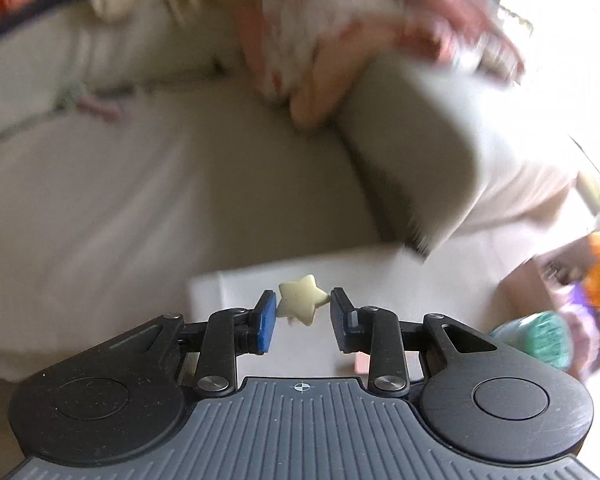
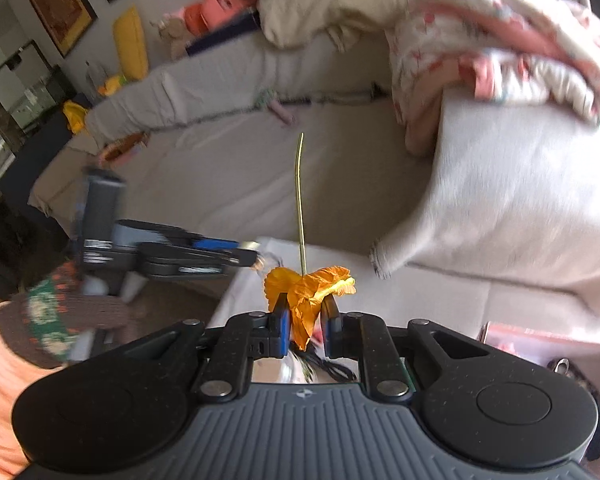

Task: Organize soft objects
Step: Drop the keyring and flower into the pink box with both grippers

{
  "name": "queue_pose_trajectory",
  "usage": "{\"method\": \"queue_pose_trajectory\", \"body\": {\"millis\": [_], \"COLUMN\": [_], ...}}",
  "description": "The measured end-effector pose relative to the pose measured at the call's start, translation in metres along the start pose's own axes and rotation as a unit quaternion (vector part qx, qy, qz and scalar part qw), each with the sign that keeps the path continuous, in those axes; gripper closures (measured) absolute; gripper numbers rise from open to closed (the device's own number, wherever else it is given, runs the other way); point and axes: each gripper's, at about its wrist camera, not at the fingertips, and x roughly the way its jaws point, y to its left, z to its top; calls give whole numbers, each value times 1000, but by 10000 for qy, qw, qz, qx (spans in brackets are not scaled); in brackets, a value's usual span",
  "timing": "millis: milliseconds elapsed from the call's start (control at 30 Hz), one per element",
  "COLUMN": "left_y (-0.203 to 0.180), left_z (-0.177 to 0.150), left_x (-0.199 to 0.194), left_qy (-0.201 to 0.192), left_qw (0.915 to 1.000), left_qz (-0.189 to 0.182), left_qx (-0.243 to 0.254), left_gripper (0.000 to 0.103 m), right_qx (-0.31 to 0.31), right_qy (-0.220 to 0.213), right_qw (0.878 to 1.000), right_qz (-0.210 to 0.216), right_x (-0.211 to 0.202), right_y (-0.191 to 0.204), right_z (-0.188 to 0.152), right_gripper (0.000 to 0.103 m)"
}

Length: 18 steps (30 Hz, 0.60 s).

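I am holding a small cream star (image 1: 302, 300) in my left gripper (image 1: 303, 318); it is sitting between the two pads (image 1: 266, 322), pinched by its side points, with the jaws only part way closed around it. The star is hanging over a white surface (image 1: 380, 280) just ahead of the fingers. Beyond that surface a grey sofa (image 1: 140, 200) is filling most of the left view, blurred, with its padded arm (image 1: 412, 152) running off to the right.

In my right gripper (image 2: 305, 322) I am gripping an orange flower (image 2: 310, 292) by its crumpled petals, the jaws clenched on the bloom. Its thin green stem (image 2: 299, 200) is pointing up and away from the fingers, toward the sofa seat (image 2: 220, 168). From this side I am also seeing my left gripper (image 2: 256, 258) reaching in from the left, its tips just beside the flower; I cannot tell whether they are touching.

A pink-and-white patterned blanket (image 2: 500, 40) is lying bunched over the sofa arm (image 2: 520, 184), and a cream blanket (image 2: 324, 4) is draping over the backrest beside it. Further back, on the left, yellow and orange toys (image 2: 204, 12) are lying near the wall, under two framed pictures (image 2: 56, 4).
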Motion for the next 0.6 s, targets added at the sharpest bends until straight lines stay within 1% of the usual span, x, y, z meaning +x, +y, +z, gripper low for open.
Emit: {"method": "queue_pose_trajectory", "body": {"millis": [67,133,167,233,300,367,467,600], "left_y": [-14,-35,-44,-75,-104,-137,-186,-236], "left_z": [11,16,19,21,26,30,28,14], "left_x": [-42,-83,-101,-122,-134,-127,-94,-29], "left_qy": [-345,-654,-795,-997,-1056,-931,-423,386], "left_qw": [9993,9973,9956,9912,9853,9788,9700,9599], "left_qz": [-18,-199,-326,-664,-1123,-1589,-2132,-2515], "left_qx": [130,281,370,556,730,899,1087,1175], "left_gripper": [70,70,70,70,70,70,69,69], "right_qx": [-28,-74,-90,-125,-146,-82,167,722], "right_qy": [-192,-387,-496,-684,-844,-931,-863,-428], "right_qw": [9998,9992,9987,9976,9961,9949,9943,9931], "right_qz": [35,40,17,-61,-211,-378,-599,-820], "right_x": [-19,-43,-57,-82,-105,-122,-132,-113], "right_y": [4,4,3,-3,-14,-30,-64,-121], "right_z": [5,7,8,6,1,-8,-27,-61], "right_gripper": [88,88,88,88,88,88,88,88]}}
